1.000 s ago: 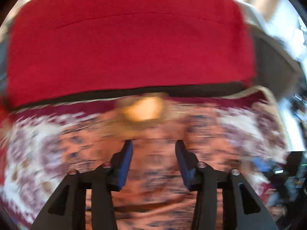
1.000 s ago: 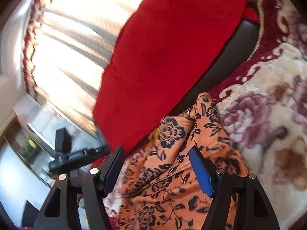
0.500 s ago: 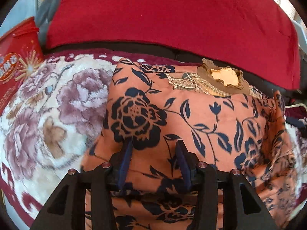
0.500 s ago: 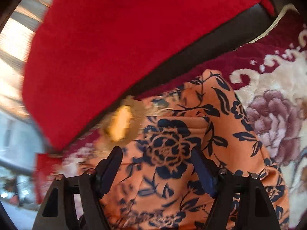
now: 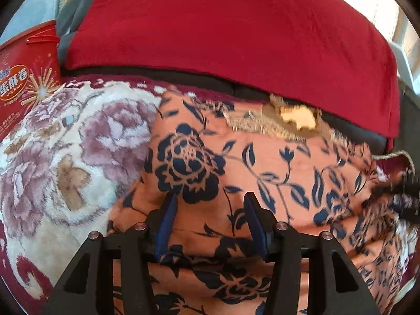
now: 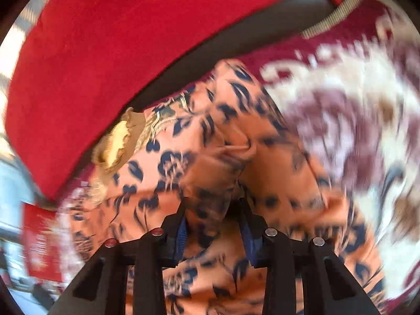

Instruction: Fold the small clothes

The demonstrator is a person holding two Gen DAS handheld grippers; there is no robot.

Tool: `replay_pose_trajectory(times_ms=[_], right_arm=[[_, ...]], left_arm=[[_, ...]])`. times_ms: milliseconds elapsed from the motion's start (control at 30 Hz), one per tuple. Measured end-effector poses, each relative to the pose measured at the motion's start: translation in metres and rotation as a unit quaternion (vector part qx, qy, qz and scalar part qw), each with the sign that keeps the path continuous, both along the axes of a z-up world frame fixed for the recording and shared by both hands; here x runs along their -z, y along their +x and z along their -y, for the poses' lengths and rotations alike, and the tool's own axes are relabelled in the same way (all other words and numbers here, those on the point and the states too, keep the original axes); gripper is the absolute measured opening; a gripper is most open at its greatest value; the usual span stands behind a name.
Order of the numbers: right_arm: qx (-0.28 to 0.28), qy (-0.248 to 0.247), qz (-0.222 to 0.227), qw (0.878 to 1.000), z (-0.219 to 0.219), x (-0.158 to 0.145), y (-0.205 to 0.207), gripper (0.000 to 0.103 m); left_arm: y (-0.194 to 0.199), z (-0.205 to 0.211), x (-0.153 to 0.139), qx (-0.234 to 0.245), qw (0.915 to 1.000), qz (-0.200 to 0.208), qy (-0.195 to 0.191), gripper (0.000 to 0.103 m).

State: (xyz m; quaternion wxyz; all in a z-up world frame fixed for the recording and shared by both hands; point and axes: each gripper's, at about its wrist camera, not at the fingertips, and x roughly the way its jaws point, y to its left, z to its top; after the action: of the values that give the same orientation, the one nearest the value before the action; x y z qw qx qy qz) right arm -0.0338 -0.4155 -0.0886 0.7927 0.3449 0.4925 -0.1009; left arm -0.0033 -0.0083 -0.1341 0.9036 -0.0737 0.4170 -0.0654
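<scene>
An orange garment with dark blue flowers (image 5: pixel 262 162) lies spread on a floral blanket, its lace collar (image 5: pixel 294 115) toward the sofa back. My left gripper (image 5: pixel 210 204) is open just above the garment's left part. In the right wrist view the same garment (image 6: pixel 278 183) is bunched into a raised fold, and my right gripper (image 6: pixel 212 210) is closed in on that fold. The view is blurred by motion. The collar shows there at the left (image 6: pixel 115 144).
A red cushion (image 5: pixel 223 26) rests on the dark sofa back behind the garment. The floral blanket (image 5: pixel 65 152) covers the seat. A red snack box (image 5: pixel 23 84) stands at the far left. The other gripper's dark tip (image 5: pixel 404 191) shows at the right edge.
Both grippers came down onto the garment. The right gripper, wide open before, has closed on a bunched fold of cloth. The left gripper stayed open and shifted slightly.
</scene>
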Motion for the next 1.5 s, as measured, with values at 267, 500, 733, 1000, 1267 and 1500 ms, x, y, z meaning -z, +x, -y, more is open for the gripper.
replay_pose_trajectory(times_ms=[267, 500, 733, 1000, 1267, 1500], right_arm=[[0.077, 0.163, 0.14, 0.974, 0.024, 0.019, -0.043, 0.082], [-0.002, 0.078, 0.146, 0.986, 0.014, -0.023, -0.008, 0.01], [-0.075, 0.042, 0.403, 0.911, 0.006, -0.089, -0.033, 0.01], [0.052, 0.005, 0.167, 0.985, 0.042, 0.003, -0.032, 0.014], [-0.031, -0.147, 0.183, 0.972, -0.001, -0.06, 0.003, 0.103], [-0.037, -0.036, 0.141, 0.989, 0.04, -0.017, 0.021, 0.081]], left_arm=[[-0.005, 0.004, 0.0, 0.006, 0.9999, 0.006, 0.005, 0.054], [-0.006, 0.003, -0.01, -0.009, 0.9989, 0.046, 0.006, 0.054], [-0.012, 0.011, -0.019, -0.02, 0.9946, 0.094, 0.037, 0.06], [-0.007, 0.042, -0.003, 0.042, 0.9963, 0.051, 0.056, 0.061], [-0.004, 0.039, 0.002, 0.037, 0.9974, 0.036, 0.051, 0.061], [-0.003, 0.048, 0.005, 0.054, 0.9973, 0.022, 0.045, 0.061]])
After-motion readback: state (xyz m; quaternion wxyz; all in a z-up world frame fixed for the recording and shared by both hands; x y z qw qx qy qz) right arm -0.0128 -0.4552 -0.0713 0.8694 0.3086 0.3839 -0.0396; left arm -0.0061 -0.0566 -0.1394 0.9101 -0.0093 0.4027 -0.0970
